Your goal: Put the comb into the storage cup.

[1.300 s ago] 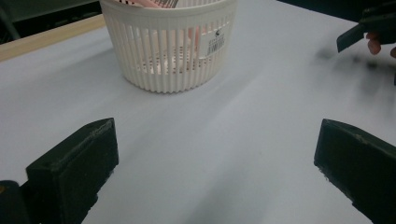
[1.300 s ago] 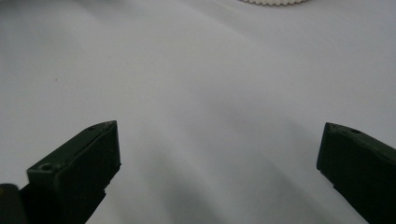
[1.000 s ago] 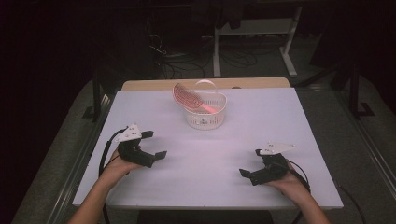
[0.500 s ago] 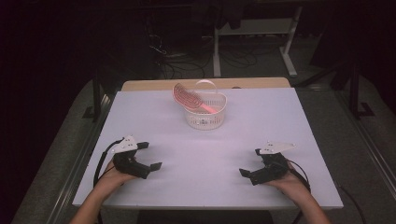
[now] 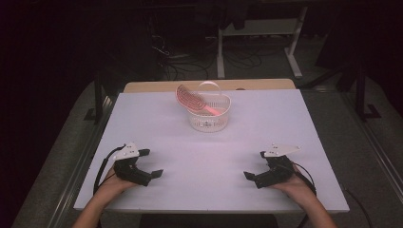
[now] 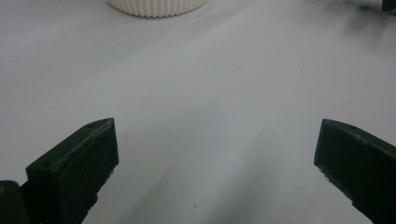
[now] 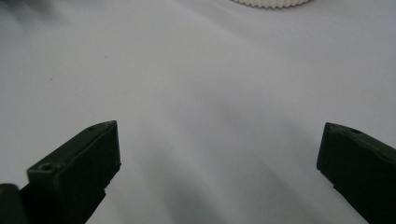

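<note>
So the big white table takes up most of the high view, and you've got a tan board peeking out along its far edge at 12 o'clock.

Next in size is the white ribbed basket, sitting just past the table's middle, toward 12 o'clock from both your hands. A pink round slotted plate leans tilted inside it, resting on the rim at about 10 o'clock, and a clear hoop handle stands up behind it. You can see the basket's ribbed bottom at the top edge of your left gripper view and your right gripper view too.

Your left gripper sits down at 7 o'clock on the table, jaws spread wide with nothing between them, just bare tabletop. Your right gripper is at 5 o'clock, same deal: released, jaws well apart, holding nothing.

Both grippers are well apart from the basket and from each other, low over the table near your edge.
</note>
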A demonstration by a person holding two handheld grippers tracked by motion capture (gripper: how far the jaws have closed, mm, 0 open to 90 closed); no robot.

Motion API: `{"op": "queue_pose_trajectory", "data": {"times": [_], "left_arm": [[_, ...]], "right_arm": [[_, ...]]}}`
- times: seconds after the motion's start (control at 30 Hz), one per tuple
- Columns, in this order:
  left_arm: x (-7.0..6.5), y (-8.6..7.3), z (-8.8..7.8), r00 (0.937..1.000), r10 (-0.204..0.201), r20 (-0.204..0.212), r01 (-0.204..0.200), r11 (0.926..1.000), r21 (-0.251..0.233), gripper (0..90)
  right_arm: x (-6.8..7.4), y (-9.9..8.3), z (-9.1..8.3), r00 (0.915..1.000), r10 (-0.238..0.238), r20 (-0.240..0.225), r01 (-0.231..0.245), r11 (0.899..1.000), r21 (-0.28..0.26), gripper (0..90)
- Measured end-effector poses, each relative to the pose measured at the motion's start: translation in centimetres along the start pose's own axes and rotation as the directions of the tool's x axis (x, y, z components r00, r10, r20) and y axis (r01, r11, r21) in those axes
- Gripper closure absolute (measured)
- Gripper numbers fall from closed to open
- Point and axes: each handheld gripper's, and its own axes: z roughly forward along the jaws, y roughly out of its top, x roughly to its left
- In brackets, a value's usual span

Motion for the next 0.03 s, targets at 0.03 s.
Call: {"op": "queue_pose_trajectory", "data": {"times": [0.03], "left_arm": [[0.02, 0.00, 0.01, 1.0000, 0.002, 0.000, -0.002, 1.0000, 0.006, 0.0]], "right_arm": [[0.00, -0.01, 0.00, 1.0000, 0.000, 0.001, 0.000, 1.000, 0.001, 0.0]]}}
